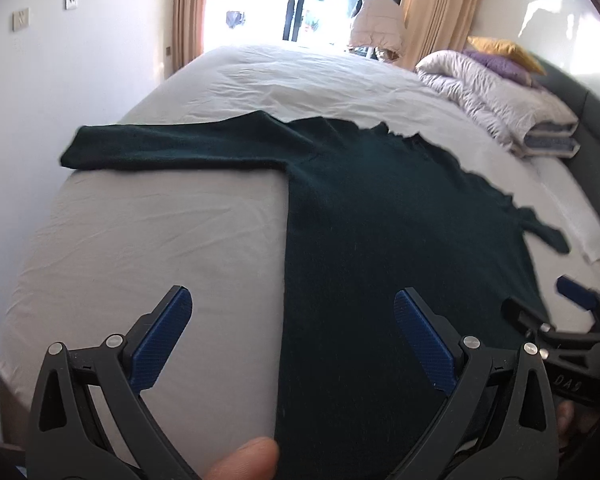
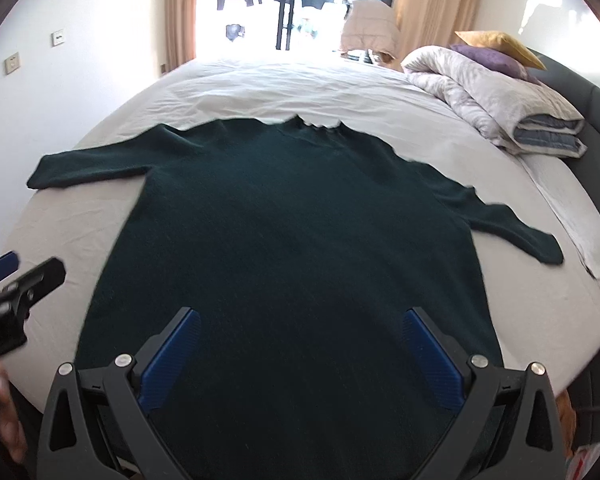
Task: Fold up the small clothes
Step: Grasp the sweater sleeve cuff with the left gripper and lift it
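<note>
A dark green long-sleeved sweater [image 1: 380, 208] [image 2: 292, 220] lies spread flat on the bed, collar away from me, both sleeves stretched out to the sides. My left gripper [image 1: 292, 300] hovers open above the sweater's lower left edge, one blue pad over the sheet, the other over the cloth. My right gripper [image 2: 302, 320] is open above the middle of the hem, nothing between its fingers. Each gripper shows at the edge of the other's view: the right gripper [image 1: 548, 300], the left gripper [image 2: 24, 268].
The bed sheet [image 1: 160, 232] is pale grey and wrinkled. A folded duvet [image 2: 496, 96] with purple and yellow pillows [image 2: 496, 46] sits at the far right by the dark headboard [image 2: 596, 120]. A bright window with curtains lies beyond the bed. A thumb [image 1: 244, 460] shows at the bottom.
</note>
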The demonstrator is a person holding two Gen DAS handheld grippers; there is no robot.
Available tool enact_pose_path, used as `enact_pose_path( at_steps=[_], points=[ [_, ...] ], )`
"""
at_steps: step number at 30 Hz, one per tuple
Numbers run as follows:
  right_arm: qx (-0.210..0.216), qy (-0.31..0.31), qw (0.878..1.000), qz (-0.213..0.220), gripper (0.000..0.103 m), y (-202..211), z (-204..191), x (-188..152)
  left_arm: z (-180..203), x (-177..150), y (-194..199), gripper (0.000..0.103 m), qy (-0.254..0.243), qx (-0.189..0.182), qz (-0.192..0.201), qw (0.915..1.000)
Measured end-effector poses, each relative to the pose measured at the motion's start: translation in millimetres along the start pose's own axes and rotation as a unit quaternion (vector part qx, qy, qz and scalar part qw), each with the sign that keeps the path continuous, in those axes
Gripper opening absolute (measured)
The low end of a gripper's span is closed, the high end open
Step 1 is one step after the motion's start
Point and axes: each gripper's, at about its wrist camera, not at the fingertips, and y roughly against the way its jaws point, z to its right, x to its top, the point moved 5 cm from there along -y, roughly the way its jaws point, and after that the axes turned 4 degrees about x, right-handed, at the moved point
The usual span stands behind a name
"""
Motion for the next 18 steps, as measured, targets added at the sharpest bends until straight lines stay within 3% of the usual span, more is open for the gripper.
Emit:
enact_pose_path(
  at_steps=[2, 3, 7, 9, 12, 18],
  points=[
    [0.017, 0.011, 1.000, 0.007, 0.103, -6, -5, 12, -15, 24, -16, 0.103, 0.024, -0.078, 0.004, 0.9967],
    [0.028, 0.018, 0.999, 0.011, 0.103, -12, -9, 21, -20, 30, -21, 0.103, 0.027, -0.086, 0.001, 0.9959],
    [0.071, 0.028, 0.997, 0.031, 0.103, -34, -18, 54, -66, 66, -53, 0.103, 0.043, -0.040, -0.008, 0.9982],
    [0.090, 0.024, 0.995, 0.036, 0.103, -49, -20, 71, -100, 84, -69, 0.103, 0.079, -0.035, -0.013, 0.9962],
    [0.105, 0.024, 0.993, 0.046, 0.101, -68, -26, 94, -163, 116, -87, 0.103, 0.137, -0.024, 0.011, 0.9902],
    [0.137, 0.034, 0.989, 0.037, 0.062, -119, -43, 135, -263, 164, -117, 0.103, 0.191, 0.006, 0.035, 0.9809]
  ],
)
